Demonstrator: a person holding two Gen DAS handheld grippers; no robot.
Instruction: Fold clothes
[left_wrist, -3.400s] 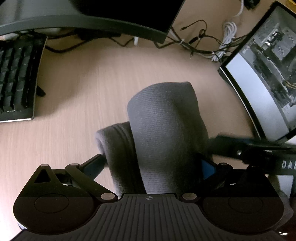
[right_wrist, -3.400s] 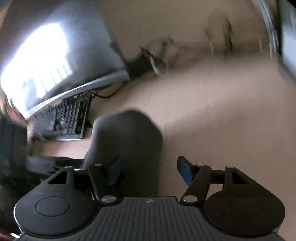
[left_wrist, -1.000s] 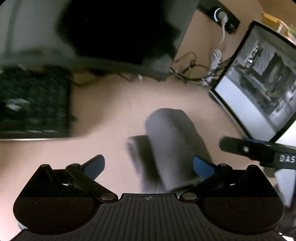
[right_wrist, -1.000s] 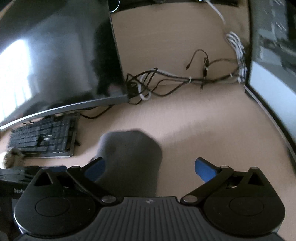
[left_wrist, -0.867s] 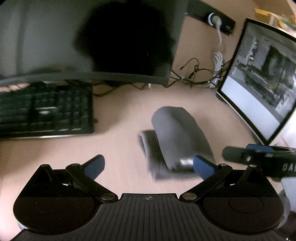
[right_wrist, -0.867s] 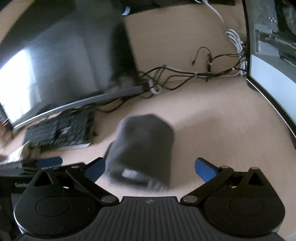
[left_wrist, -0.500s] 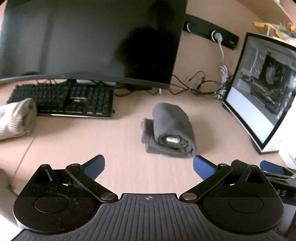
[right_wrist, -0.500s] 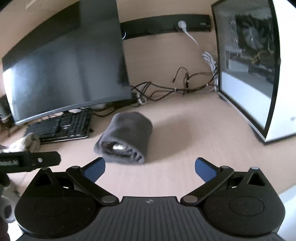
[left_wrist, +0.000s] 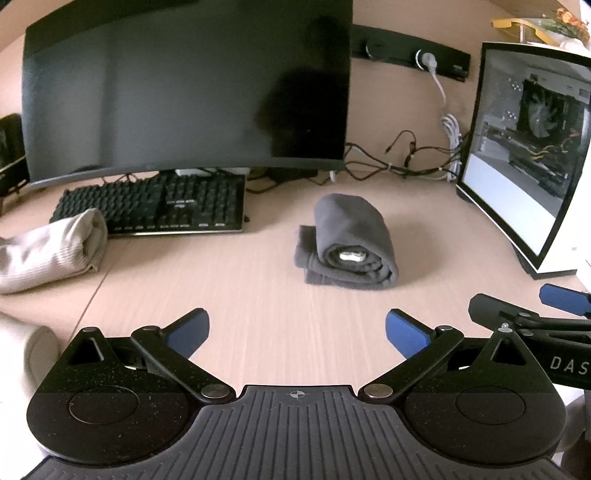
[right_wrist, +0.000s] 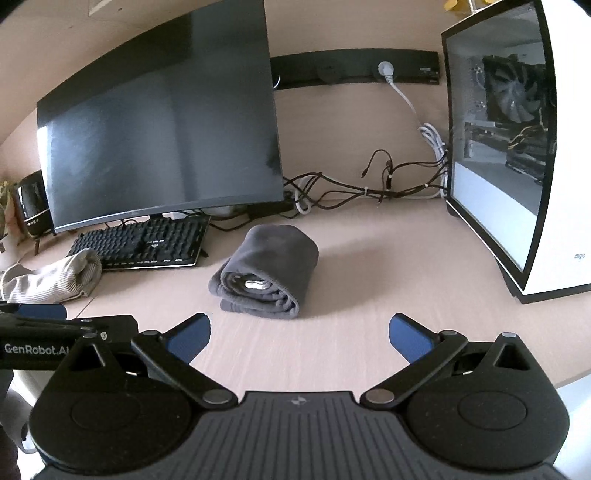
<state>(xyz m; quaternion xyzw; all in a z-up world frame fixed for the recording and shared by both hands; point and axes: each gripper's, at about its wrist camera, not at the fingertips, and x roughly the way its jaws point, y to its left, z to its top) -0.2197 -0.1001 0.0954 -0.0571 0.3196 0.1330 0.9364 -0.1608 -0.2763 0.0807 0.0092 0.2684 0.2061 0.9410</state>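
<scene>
Left gripper (left_wrist: 295, 328) and right gripper (right_wrist: 299, 334) being held level, near side of folded grey garment (left_wrist: 347, 242); jaws spread wide, nothing being grasped.

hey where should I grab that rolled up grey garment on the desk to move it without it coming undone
Probably across the whole grey roll, from above, one pad on each long side. It lies flat with its layered open end facing the cameras, so pinching only the top layer may unroll it.
</scene>
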